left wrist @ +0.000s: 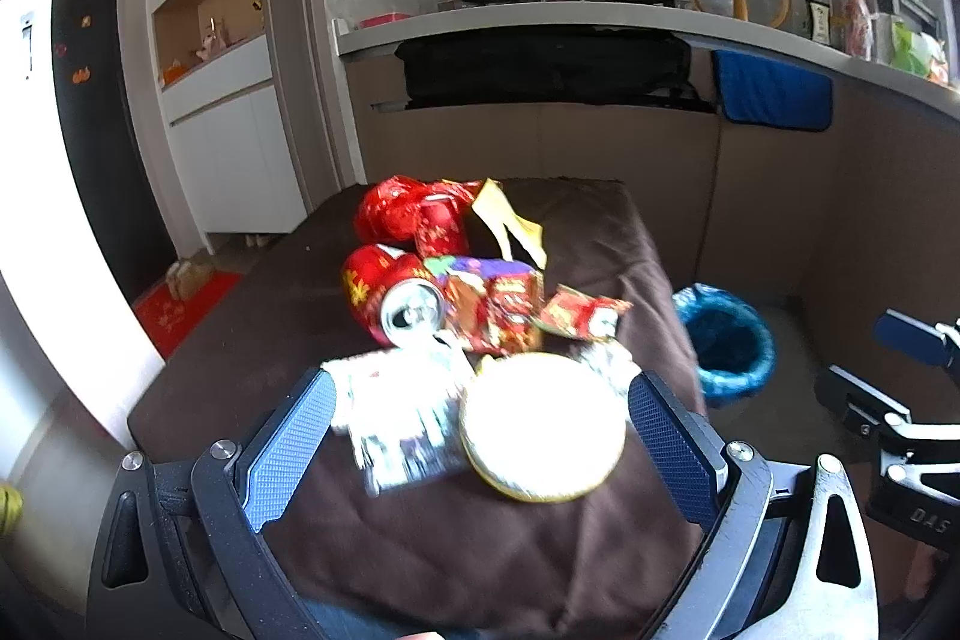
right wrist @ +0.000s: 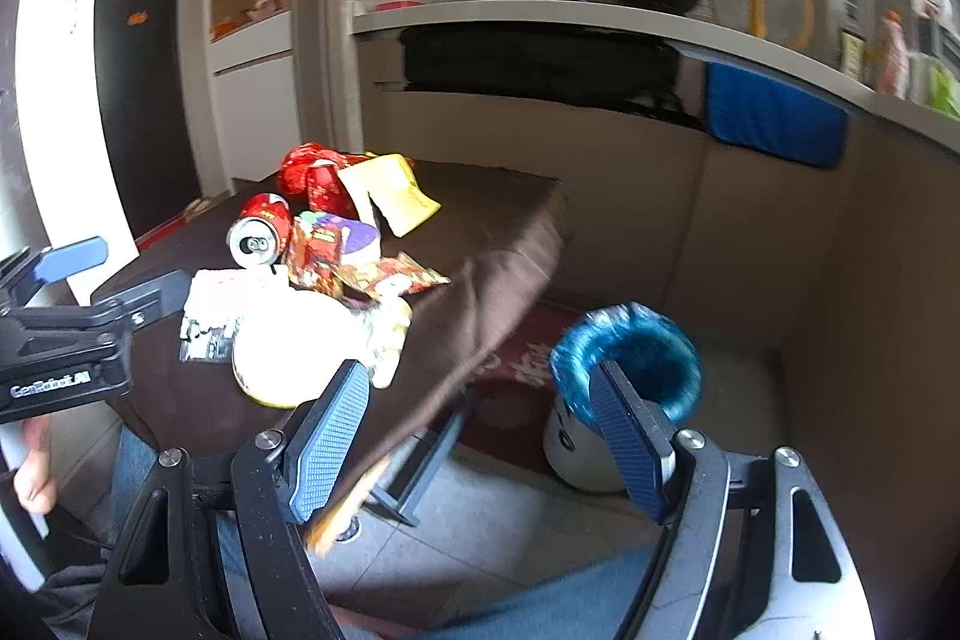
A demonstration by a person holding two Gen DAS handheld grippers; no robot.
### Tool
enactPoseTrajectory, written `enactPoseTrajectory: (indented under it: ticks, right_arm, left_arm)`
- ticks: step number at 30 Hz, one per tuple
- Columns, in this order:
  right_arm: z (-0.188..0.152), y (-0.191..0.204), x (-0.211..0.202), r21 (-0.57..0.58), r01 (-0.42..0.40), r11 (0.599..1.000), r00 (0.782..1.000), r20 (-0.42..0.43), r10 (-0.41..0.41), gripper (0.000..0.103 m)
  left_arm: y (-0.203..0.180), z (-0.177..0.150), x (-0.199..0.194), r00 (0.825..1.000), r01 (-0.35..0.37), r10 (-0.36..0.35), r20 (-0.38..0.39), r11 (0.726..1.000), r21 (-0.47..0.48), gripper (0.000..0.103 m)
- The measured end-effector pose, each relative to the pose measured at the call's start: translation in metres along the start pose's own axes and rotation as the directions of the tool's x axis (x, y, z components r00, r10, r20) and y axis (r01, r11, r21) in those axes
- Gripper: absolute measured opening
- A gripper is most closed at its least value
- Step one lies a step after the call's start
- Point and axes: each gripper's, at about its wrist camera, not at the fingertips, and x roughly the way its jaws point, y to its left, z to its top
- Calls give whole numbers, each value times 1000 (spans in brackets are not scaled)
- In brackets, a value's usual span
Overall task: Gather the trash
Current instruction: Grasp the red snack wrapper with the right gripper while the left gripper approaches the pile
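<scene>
Trash lies on a table with a brown cloth (left wrist: 600,232): a round white lid with a yellow rim (left wrist: 540,424), crumpled silver foil (left wrist: 402,412), a red can on its side (left wrist: 390,298), red snack wrappers (left wrist: 498,310) and a yellow wrapper (left wrist: 504,220). My left gripper (left wrist: 480,436) is open, its fingers either side of the lid and foil, just above them. A bin with a blue bag (right wrist: 624,358) stands on the floor to the table's right. My right gripper (right wrist: 480,436) is open and empty, between the table edge and the bin. The lid (right wrist: 288,352) also shows in the right wrist view.
A kitchen counter (left wrist: 540,22) with pans runs behind the table. A blue towel (left wrist: 774,94) hangs from it. A folding table leg (right wrist: 420,466) and a red mat (right wrist: 516,358) are on the tiled floor. The right gripper (left wrist: 900,400) shows at the left view's right edge.
</scene>
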Motion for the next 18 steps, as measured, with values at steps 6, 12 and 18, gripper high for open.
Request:
enactPoseTrajectory:
  ticks: [6, 12, 18]
  right_arm:
    - [22, 23, 47, -88, -24, 996, 1000, -15, 22, 74]
    - [35, 43, 92, -105, -124, 987, 990, -80, 116, 74]
    - [26, 72, 139, -78, -238, 968, 955, -202, 218, 74]
  left_arm:
    - [20, 18, 46, 999, 7, -9, -53, 999, -35, 97]
    - [56, 36, 83, 997, 41, -46, -67, 997, -65, 97]
    - [92, 32, 106, 996, 35, -47, -80, 990, -138, 98]
